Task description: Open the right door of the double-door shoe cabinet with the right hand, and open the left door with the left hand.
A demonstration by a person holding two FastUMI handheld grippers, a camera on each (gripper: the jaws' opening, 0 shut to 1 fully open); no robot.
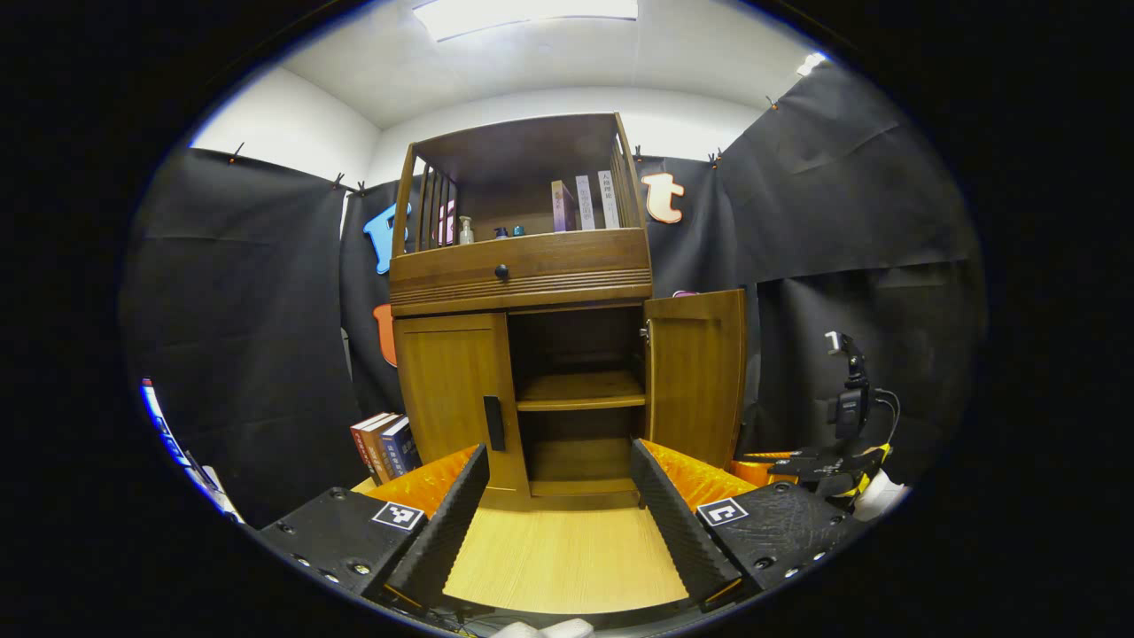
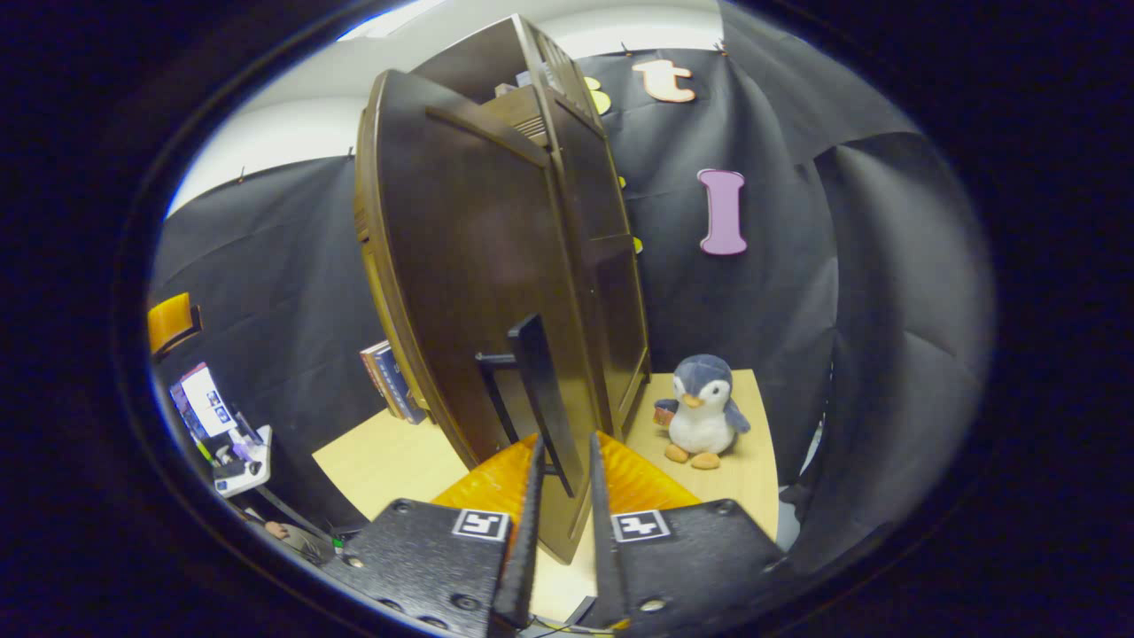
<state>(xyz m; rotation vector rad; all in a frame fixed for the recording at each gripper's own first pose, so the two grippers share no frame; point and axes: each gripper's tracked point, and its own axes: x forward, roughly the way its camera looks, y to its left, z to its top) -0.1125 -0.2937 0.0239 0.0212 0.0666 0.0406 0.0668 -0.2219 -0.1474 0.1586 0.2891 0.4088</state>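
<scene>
On the pale surface stands a stiff wooden shoe cabinet, its right door swung open, right tongs apparently nipping its slim handle, left tongs wide open and empty before the closed left door, whose dark handle offers the grip.

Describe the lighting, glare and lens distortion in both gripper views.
Left gripper view: a ceiling light panel burns out white, the cabinet is evenly lit and sharp, and its sides bow from the fisheye. Right gripper view: the open right door looms dark with a dull sheen, strongly curved; the plush penguin stays well lit.
</scene>
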